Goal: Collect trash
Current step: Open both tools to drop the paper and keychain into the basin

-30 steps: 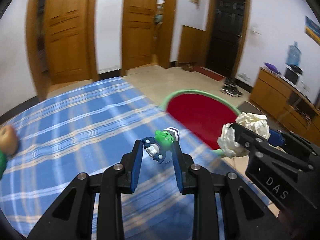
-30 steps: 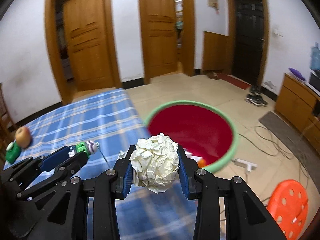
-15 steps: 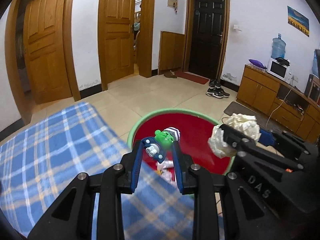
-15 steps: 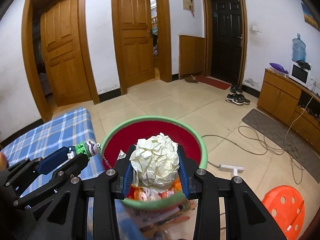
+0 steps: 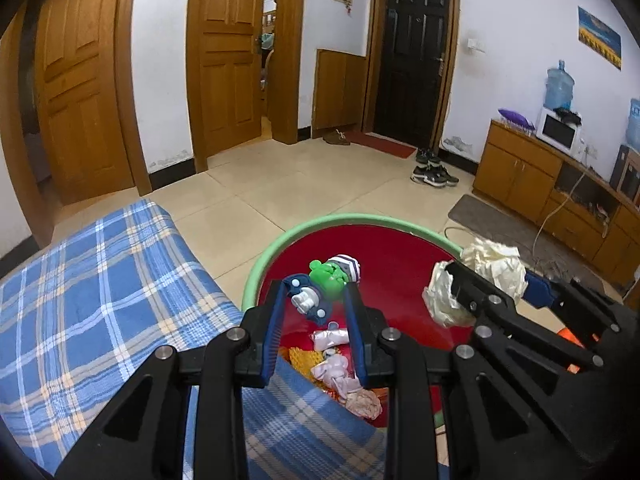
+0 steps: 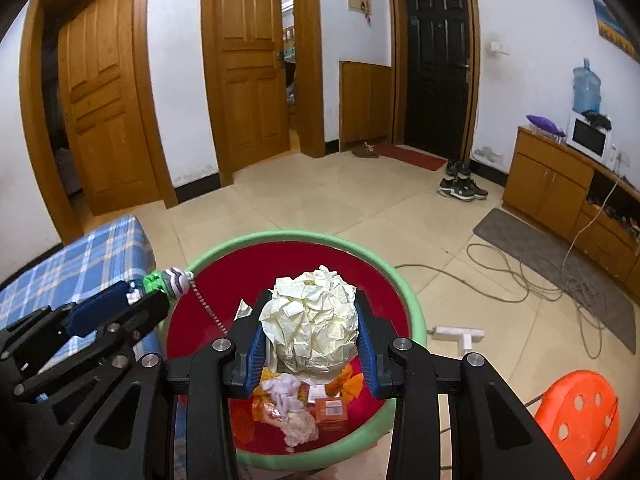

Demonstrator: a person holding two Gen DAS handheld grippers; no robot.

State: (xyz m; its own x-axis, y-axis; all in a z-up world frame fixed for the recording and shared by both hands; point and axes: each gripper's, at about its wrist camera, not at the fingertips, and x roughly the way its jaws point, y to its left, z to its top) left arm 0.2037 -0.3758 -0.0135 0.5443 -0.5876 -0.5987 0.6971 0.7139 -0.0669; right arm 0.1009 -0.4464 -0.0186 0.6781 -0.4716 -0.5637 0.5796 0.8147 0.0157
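Left claw [image 5: 316, 304] grasps plastic figurine [image 5: 326, 286]; right claw [image 6: 310, 326] clamps crumpled paper ball [image 6: 310, 326]

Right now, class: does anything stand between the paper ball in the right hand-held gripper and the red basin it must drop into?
Nothing visible does. The right hand-held gripper holds the paper ball directly above the open basin; only earlier trash lies on the bottom below.

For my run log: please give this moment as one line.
left gripper: shut on toy | right gripper: shut on paper ball | both over basin | trash inside | not released
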